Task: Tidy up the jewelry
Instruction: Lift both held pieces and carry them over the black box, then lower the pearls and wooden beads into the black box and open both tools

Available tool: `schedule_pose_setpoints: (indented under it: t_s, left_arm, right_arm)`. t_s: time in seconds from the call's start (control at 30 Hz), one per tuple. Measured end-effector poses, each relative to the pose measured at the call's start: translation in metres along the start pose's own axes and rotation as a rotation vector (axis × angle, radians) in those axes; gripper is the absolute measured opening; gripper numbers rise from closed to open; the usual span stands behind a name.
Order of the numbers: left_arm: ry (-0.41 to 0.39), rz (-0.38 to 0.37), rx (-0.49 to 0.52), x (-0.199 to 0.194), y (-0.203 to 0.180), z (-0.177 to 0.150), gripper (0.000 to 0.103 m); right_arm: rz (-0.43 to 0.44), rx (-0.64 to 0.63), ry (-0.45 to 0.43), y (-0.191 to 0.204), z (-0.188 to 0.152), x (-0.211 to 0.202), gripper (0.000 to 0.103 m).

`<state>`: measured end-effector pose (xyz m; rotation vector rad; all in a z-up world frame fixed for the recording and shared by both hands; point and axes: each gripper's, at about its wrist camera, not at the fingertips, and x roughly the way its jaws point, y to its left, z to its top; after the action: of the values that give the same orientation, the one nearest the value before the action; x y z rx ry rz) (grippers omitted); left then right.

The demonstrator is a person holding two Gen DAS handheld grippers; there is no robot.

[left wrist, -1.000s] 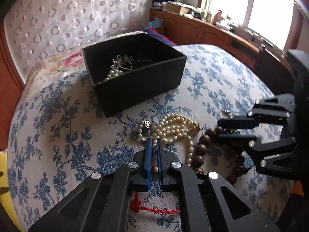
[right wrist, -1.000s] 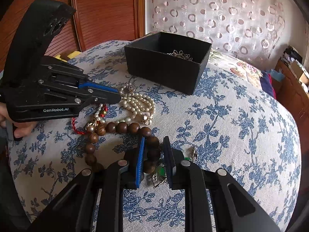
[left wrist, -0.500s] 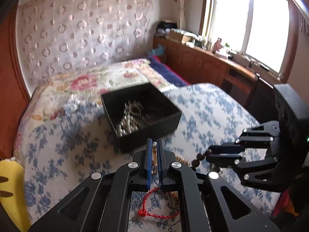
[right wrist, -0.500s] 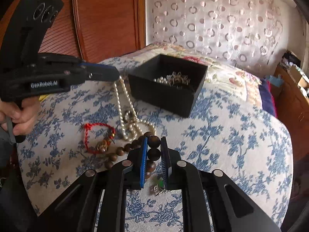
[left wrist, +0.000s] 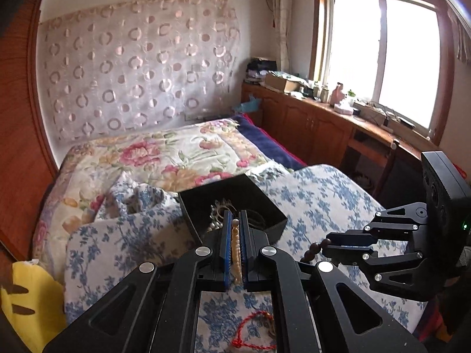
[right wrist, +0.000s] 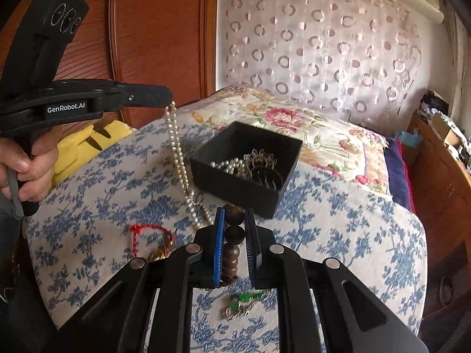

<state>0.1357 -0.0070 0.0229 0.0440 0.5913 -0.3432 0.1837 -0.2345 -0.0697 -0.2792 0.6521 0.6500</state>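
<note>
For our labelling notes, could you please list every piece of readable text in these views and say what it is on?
"GenRobot.AI": white label on the side of the left tool, right wrist view.
Boxes and bottles on the cabinet by the window: any print too small to read.
No other text.

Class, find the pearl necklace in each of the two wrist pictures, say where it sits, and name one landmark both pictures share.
Left wrist view: the pearl necklace is at bottom centre, clamped between the left gripper's jaws.
Right wrist view: it hangs at left of centre from the left gripper down to the blue-flowered bedcover.
Shared landmark: the black box holding jewelry.
</note>
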Motion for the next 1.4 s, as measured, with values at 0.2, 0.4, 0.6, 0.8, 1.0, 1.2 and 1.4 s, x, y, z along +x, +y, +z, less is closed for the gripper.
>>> schedule_pose_setpoints:
  t_s: [0.2,0.4,0.6,0.8,1.0,1.2,1.4]
  left_arm:
    - [-0.025,0.007,-0.015,-0.01,0.006,0.016,0.004]
    - [-0.046,0.005,-0.011,-0.021,0.005,0.031,0.004]
    - [-0.058,0.018,-0.008,-0.022,0.004,0.043,0.004]
    - [-0.08,0.029,-0.004,-0.02,0.002,0.054,0.004]
    - [-0.108,0.033,0.005,-0.016,0.002,0.071,0.004]
    - [-0.129,0.037,0.017,-0.013,-0.001,0.091,0.004]
    - [-0.164,0.038,0.041,-0.018,-0.006,0.115,0.004]
  right_arm:
    - [-0.001,0.007,-0.018,-0.005,0.016,-0.002,0.015]
    - [-0.001,-0.009,-0.027,-0.006,0.036,-0.006,0.015]
    - [-0.005,-0.019,-0.054,-0.008,0.052,-0.01,0.015]
    - [-0.023,-0.031,-0.076,-0.013,0.066,-0.011,0.015]
    - [-0.032,-0.041,-0.111,-0.021,0.08,-0.012,0.015]
    - [-0.035,-0.044,-0.127,-0.028,0.094,-0.008,0.015]
    - [-0.038,-0.019,-0.159,-0.043,0.106,-0.005,0.015]
